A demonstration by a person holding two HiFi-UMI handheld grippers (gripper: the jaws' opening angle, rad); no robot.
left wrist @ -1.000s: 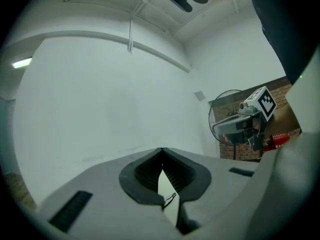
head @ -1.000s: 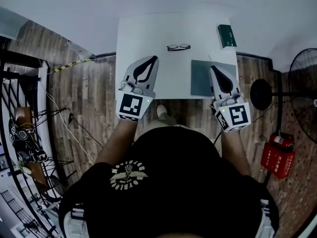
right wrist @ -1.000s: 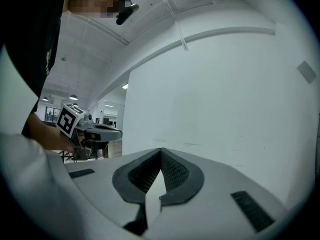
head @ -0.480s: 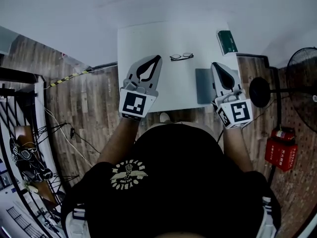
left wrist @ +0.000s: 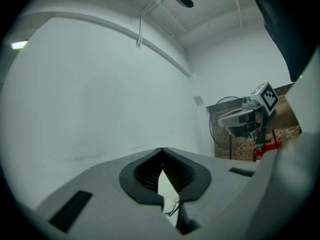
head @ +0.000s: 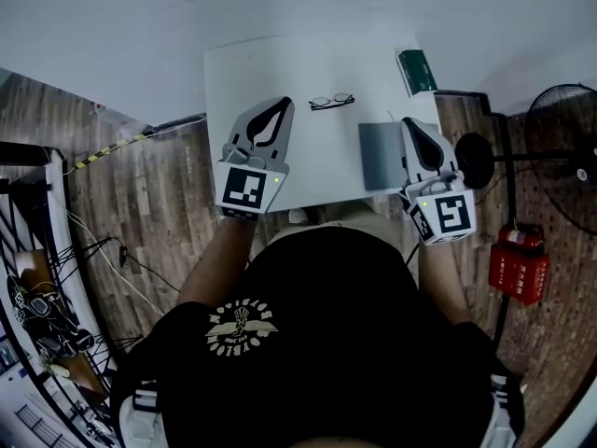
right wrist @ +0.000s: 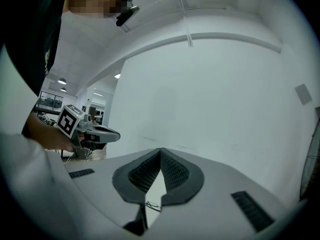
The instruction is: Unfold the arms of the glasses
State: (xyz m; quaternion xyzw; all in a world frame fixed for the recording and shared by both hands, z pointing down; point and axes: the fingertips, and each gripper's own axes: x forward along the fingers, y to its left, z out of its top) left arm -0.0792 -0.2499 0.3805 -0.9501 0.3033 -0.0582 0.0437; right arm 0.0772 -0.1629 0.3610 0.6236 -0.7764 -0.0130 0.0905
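Glasses [head: 332, 101] upper centre on table [head: 233, 82]. Left gripper [head: 283, 105] just lower-left of them. Mat [head: 378, 157] lower right w/ right gripper [head: 411, 125] at its right edge. Flat box [head: 416, 70] at table's top-right corner.

Nothing can be read: the lettering in the round emblem [head: 241, 329] on the black shirt [head: 345, 362] and the white print on the red box [head: 519, 274] are too small, and the left gripper [head: 288, 102] and right gripper [head: 409, 122] carry only black-and-white square markers.

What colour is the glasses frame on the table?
Dark, a thin black-looking frame; the glasses show best in the head view.
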